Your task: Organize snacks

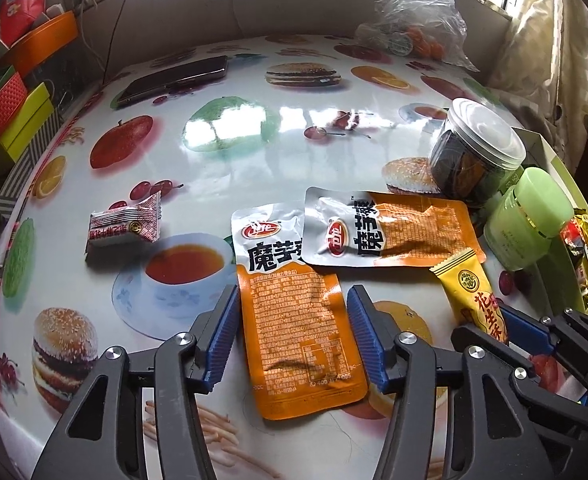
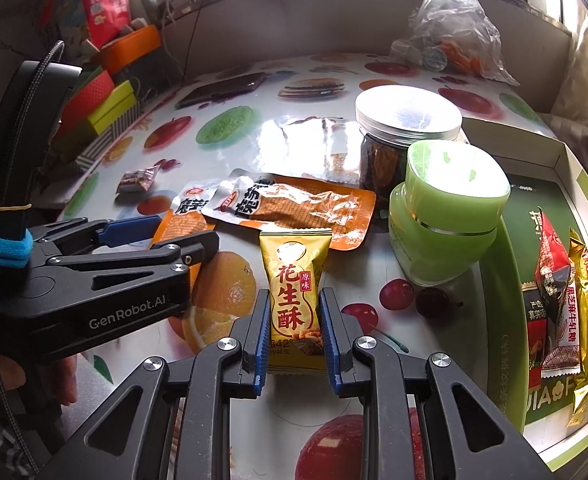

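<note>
My left gripper (image 1: 292,300) is open, its blue-padded fingers on either side of an orange and silver konjac pouch (image 1: 298,320) lying on the table. A second like pouch (image 1: 394,232) lies just behind it. My right gripper (image 2: 295,304) is shut on a yellow peanut-crisp packet (image 2: 296,296), pads pressed on both its sides; this packet also shows in the left wrist view (image 1: 474,300). A small red and white candy (image 1: 124,226) lies to the left. A green box (image 2: 534,320) at the right holds several snack packets (image 2: 562,300).
A clear jar with a silver lid (image 2: 406,136) and a green jar (image 2: 446,208) stand between the pouches and the box. A phone (image 1: 174,78) and a plastic bag (image 1: 414,28) lie at the table's far side. Coloured boxes (image 1: 14,120) stand off the left edge.
</note>
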`<state>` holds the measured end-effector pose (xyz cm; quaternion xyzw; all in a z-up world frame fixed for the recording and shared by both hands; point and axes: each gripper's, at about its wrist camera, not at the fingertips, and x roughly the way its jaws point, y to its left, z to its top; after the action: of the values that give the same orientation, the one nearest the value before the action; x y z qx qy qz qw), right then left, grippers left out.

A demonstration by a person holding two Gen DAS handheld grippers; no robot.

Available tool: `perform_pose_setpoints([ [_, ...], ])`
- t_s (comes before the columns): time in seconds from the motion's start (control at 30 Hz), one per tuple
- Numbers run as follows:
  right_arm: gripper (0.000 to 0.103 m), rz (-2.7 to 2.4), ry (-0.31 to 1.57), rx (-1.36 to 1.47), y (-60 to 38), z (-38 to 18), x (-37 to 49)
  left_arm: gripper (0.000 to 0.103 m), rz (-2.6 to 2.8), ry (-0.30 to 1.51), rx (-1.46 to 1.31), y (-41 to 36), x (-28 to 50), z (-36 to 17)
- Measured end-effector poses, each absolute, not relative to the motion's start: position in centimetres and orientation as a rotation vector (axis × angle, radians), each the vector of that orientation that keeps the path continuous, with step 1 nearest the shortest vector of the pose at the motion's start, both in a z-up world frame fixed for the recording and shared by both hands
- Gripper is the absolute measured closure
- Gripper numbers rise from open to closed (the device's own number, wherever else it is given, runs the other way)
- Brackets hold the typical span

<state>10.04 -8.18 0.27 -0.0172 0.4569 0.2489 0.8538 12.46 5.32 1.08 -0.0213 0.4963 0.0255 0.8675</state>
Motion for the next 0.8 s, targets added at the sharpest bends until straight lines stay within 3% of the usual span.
perform_pose_setpoints([
  [0.23, 0.081, 0.520, 0.959, -0.041, -8.2, 0.3, 10.0, 0.058, 0.061, 1.005, -0.054, 5.5, 12.0, 1.4],
  [0.8, 0.081, 0.521, 0.936, -0.063, -7.6, 0.9, 9.0, 0.060, 0.063, 0.972, -0.103, 6.4, 9.9, 2.1],
])
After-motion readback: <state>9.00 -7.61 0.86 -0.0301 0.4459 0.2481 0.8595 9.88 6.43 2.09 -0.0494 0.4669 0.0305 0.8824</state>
